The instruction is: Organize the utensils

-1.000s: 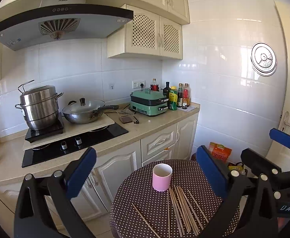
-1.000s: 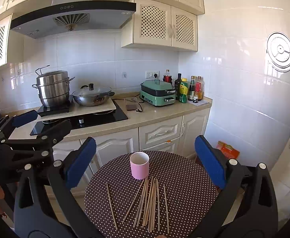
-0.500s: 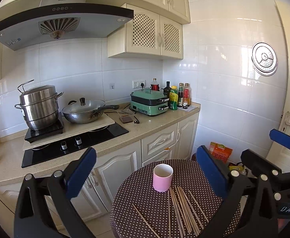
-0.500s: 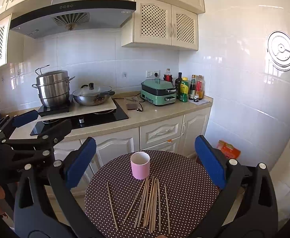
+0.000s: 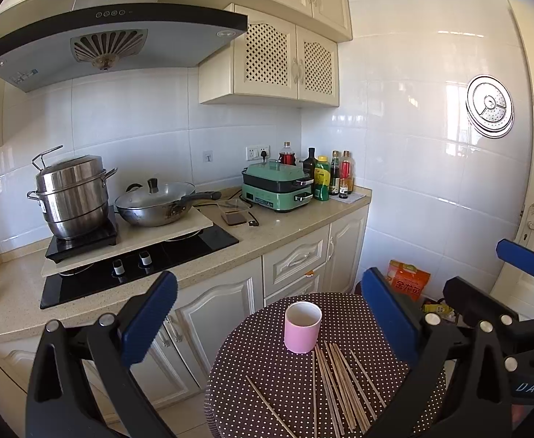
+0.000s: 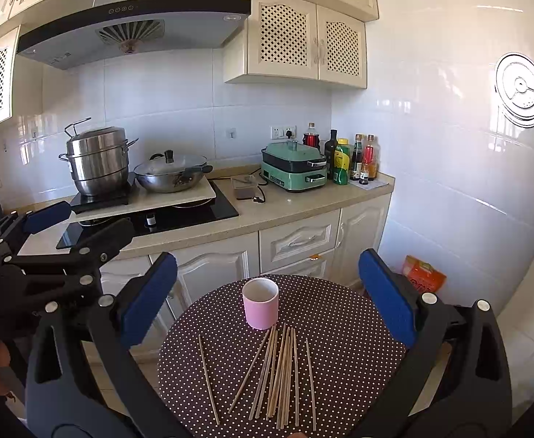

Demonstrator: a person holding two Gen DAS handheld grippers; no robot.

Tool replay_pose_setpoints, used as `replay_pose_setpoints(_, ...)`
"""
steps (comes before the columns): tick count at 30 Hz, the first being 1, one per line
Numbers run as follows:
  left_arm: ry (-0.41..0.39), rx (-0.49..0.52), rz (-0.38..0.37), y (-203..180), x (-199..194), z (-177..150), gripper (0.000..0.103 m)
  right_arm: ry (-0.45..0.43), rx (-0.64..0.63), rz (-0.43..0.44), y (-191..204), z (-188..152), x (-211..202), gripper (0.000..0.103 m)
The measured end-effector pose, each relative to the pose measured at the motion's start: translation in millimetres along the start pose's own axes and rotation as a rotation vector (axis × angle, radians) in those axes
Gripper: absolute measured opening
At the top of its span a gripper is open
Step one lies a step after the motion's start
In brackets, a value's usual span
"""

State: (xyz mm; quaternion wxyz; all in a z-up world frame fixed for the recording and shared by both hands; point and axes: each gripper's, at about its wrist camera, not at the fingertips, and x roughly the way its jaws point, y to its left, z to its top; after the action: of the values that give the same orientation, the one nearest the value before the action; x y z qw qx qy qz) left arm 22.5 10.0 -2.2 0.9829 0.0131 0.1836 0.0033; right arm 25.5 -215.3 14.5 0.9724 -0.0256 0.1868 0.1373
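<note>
A pink cup (image 5: 302, 327) (image 6: 260, 303) stands upright on a small round table with a brown polka-dot cloth (image 5: 259, 376) (image 6: 347, 332). Several wooden chopsticks (image 5: 340, 383) (image 6: 281, 372) lie loose on the cloth in front of the cup; one chopstick (image 6: 208, 379) lies apart to the left. My left gripper (image 5: 267, 314) hangs open above the table, nothing between its blue pads. My right gripper (image 6: 267, 292) is also open and holds nothing, above and short of the chopsticks. In the right wrist view the left gripper (image 6: 77, 226) shows at the left edge.
A kitchen counter (image 6: 285, 208) runs behind the table with a steel pot (image 6: 97, 160), a lidded wok (image 6: 172, 173), a green electric cooker (image 6: 294, 169) and bottles (image 6: 354, 160). An orange bag (image 5: 407, 279) sits on the floor by the tiled wall. A door (image 5: 529, 182) stands at the right.
Both views have shifted only slightly; the table and cup sit a touch further right in each. Nothing was taken hold of or let go.
</note>
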Motion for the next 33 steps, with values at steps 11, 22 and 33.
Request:
replay_pose_setpoints(11,0.005,0.001,-0.002,3,6,0,0.099,0.008,0.004,-0.003,0,0,4,0.097)
replay_pose_setpoints(22,0.018,0.006,-0.008,6,16,2,0.099,0.022,0.010,-0.009,5,1,12,0.097)
replay_pose_setpoints(33,0.052,0.032,-0.043,23,36,-2,0.099,0.057,0.032,-0.040,21,-4,28,0.097)
